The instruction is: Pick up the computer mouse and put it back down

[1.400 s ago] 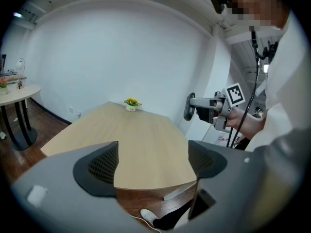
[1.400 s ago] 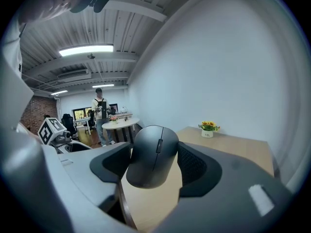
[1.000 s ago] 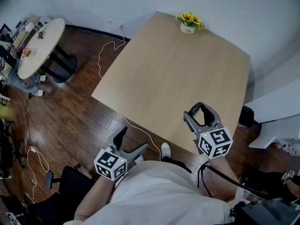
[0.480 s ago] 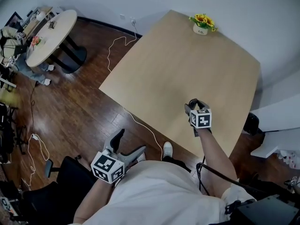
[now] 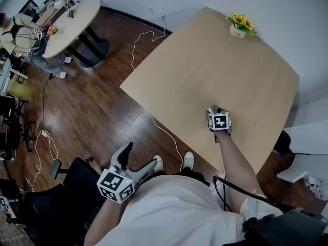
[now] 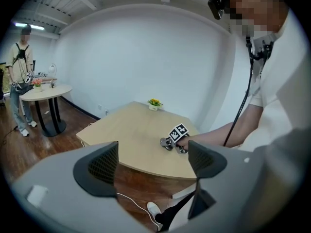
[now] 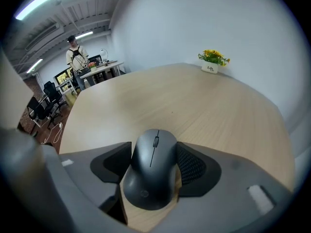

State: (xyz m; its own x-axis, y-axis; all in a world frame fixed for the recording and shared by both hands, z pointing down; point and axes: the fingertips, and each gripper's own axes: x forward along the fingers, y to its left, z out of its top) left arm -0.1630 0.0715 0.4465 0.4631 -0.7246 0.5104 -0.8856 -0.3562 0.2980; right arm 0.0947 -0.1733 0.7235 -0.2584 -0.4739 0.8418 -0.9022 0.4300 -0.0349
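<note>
A dark grey computer mouse [image 7: 151,166] sits between the pads of my right gripper [image 7: 154,155], which is shut on its sides. The mouse is low over the light wooden table [image 7: 209,115]; whether it rests on the wood I cannot tell. In the head view the right gripper [image 5: 215,110] is near the table's [image 5: 205,65] near edge, and its marker cube hides most of the mouse. My left gripper [image 5: 139,155] stands open and empty off the table, over the floor by my lap. The left gripper view shows its jaws [image 6: 153,161] apart.
A small pot of yellow flowers [image 5: 238,26] stands at the table's far corner. A white cable [image 5: 159,127] trails across the wooden floor. At the far left is a round table [image 5: 72,19], with a person [image 6: 22,81] standing by it. A black office chair [image 5: 66,188] is beside my left leg.
My right gripper has come down from near my chest to the table surface with the mouse in it. The left gripper has shifted a little sideways.
</note>
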